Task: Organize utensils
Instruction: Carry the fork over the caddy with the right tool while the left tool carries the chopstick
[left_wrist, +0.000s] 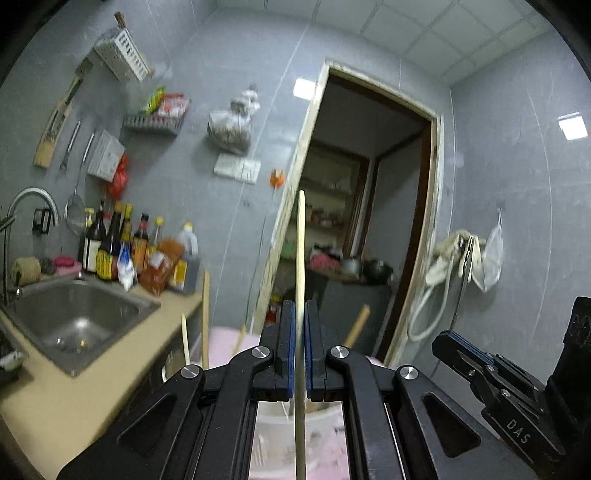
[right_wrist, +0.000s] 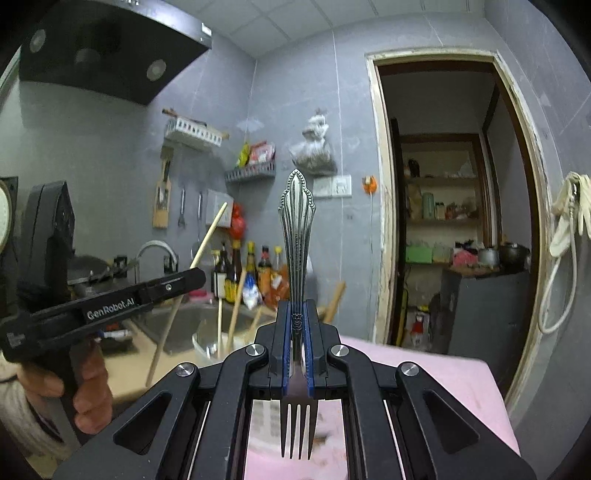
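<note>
A: So, from my seat, the left gripper (left_wrist: 300, 328) is clenched on a single wooden chopstick (left_wrist: 300, 258) that stands upright through the centre of the left wrist view, its tip rising over the doorway (left_wrist: 369, 221) edge.

B: And your other side?

A: My right gripper (right_wrist: 298, 325) is clamped on a metal fork (right_wrist: 296, 236), handle up, tines hanging low in the centre of the right wrist view above the pink surface (right_wrist: 424, 373).

B: What's crowding you?

A: At lower left of the left view I see the steel sink (left_wrist: 74, 317) set in the beige counter (left_wrist: 55, 398), with a faucet (left_wrist: 31, 199) and a cluster of sauce bottles (left_wrist: 122, 251) behind it. More wooden utensils (right_wrist: 231, 317) stick up from a pale container (right_wrist: 207, 347) just ahead of my right fingers, near the sink.

B: Anything on the walls?

A: Racks (left_wrist: 122, 55) and hanging tools at upper left, a bag (left_wrist: 232, 125) on a hook at upper centre, and a range hood (right_wrist: 110, 48) at upper left of the right view. A hand (right_wrist: 88, 391) grips the left tool's handle at lower left there.
</note>
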